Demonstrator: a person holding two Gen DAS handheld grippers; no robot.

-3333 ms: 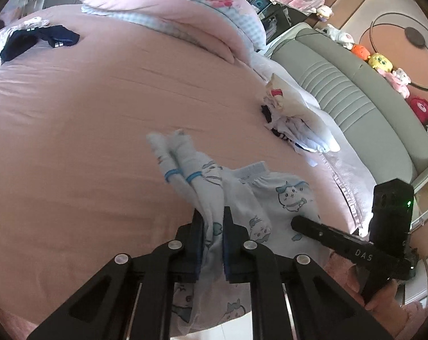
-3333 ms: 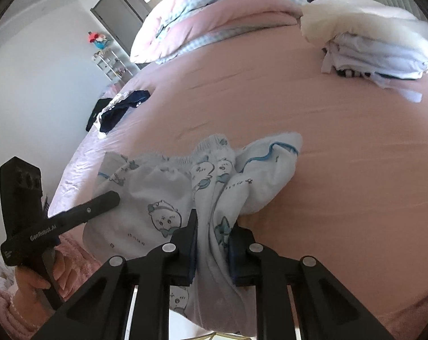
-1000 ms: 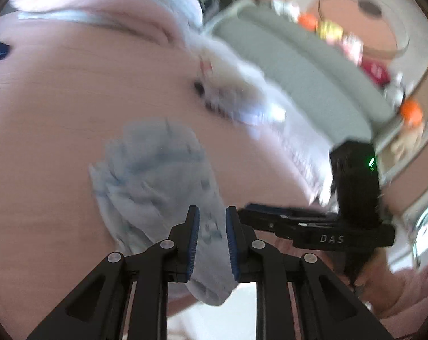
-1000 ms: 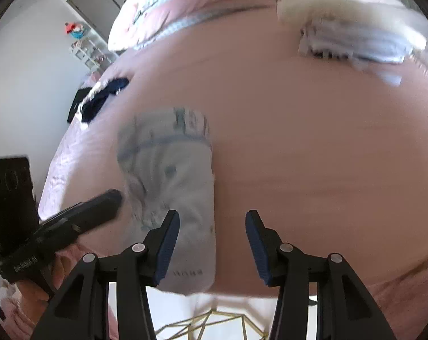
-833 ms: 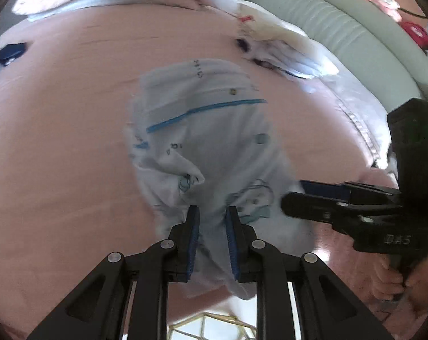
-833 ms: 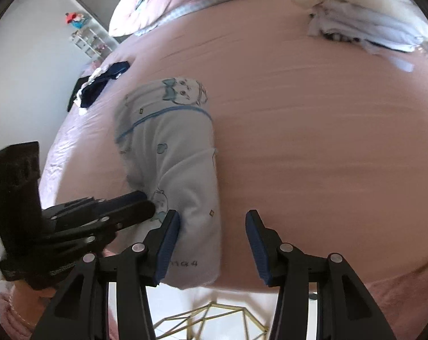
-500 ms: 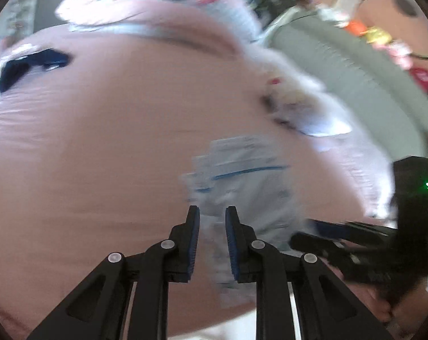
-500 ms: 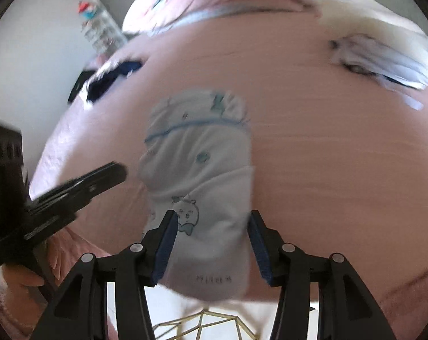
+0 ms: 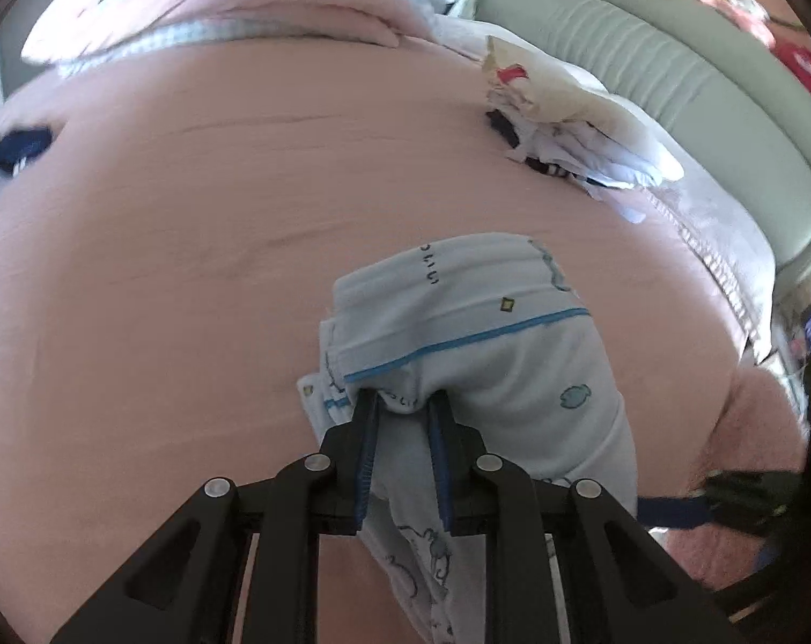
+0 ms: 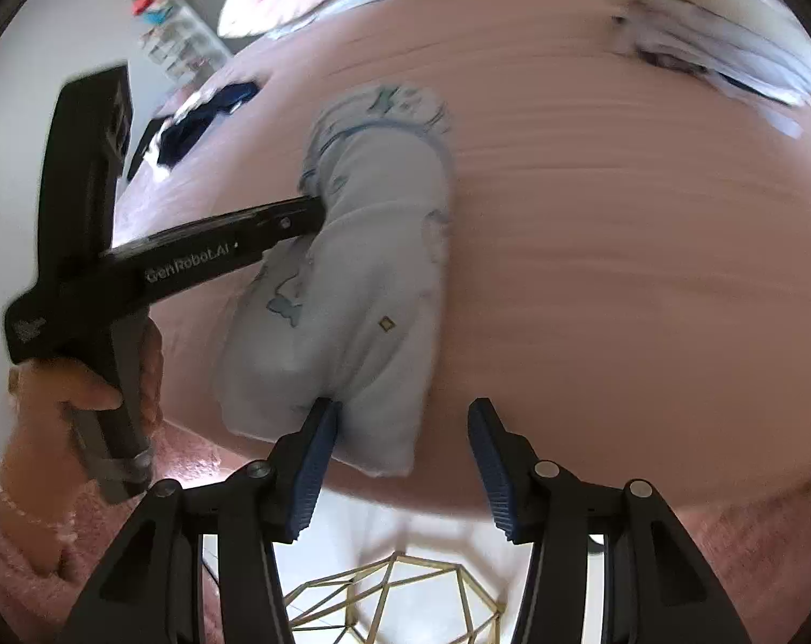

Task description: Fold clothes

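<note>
A pale blue printed garment (image 9: 486, 333) lies folded into a narrow strip on the pink bed (image 9: 164, 268), its near end at the bed's edge. My left gripper (image 9: 403, 400) has its jaws narrow, and a puckered fold of the garment's left edge is pinched between the pads. From the right wrist view, the left gripper (image 10: 317, 214) reaches in from the left onto the garment (image 10: 373, 268). My right gripper (image 10: 403, 410) stands open over the garment's near end, and its left pad (image 10: 325, 418) touches the cloth.
A stack of folded clothes (image 9: 566, 123) sits at the far right by a green padded headboard (image 9: 673, 70). A dark blue garment (image 9: 14, 150) lies far left and a rolled duvet (image 9: 234, 5) behind. A gold wire frame (image 10: 400, 601) stands below the bed's edge.
Both grippers let go of the garment, which now lies folded. In the last half second the left gripper swung in from the left onto its edge. The right gripper stays open at the near end.
</note>
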